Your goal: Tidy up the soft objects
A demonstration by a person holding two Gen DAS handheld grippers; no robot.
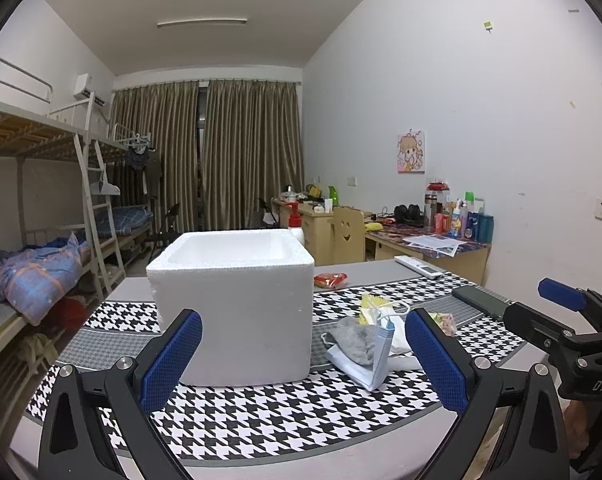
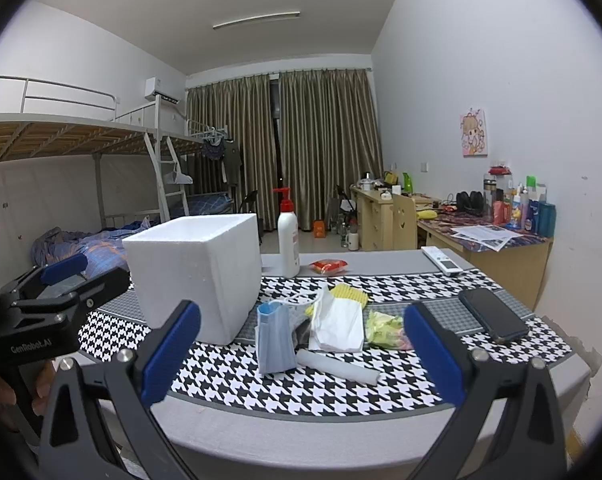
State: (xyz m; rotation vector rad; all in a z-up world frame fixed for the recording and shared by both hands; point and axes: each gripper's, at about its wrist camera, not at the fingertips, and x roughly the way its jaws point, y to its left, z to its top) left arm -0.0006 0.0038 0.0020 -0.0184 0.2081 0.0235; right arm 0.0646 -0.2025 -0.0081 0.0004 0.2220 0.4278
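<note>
On the table point(image 2: 341, 432), over the houndstooth cloth point(image 2: 301, 384), we hold both tongs level and back from the work, each with its fingers wide apart and nothing between them. We judge that nothing has been picked yet, and the open stance is there so either side can drop onto a soft piece without a second adjustment.

From the right gripper point(image 2: 301, 352), the pile lies dead ahead at 12 o'clock: a blue mask point(image 2: 275, 340), a white tissue point(image 2: 337, 324), a foam roll point(image 2: 337, 366) lying across the front, a yellow-green wrapper point(image 2: 385, 328) and something yellow point(image 2: 349, 294) behind. They touch and overlap, so a single piece will want a careful pinch.

From the left gripper point(image 1: 303, 356), the foam box point(image 1: 237, 304) fills 12 o'clock, mouth up and seemingly empty (its floor is hidden), with the mask point(image 1: 377, 356) and a grey cloth point(image 1: 353, 340) just beside it at 2 o'clock. We read the box as the bin, set touching-close to the pile to keep carries short.

A phone point(image 2: 493, 314), a remote point(image 2: 441, 260), a pump bottle point(image 2: 288, 236) and a red packet point(image 2: 328, 266) sit apart; we take the hard ones as not ours to move.
</note>
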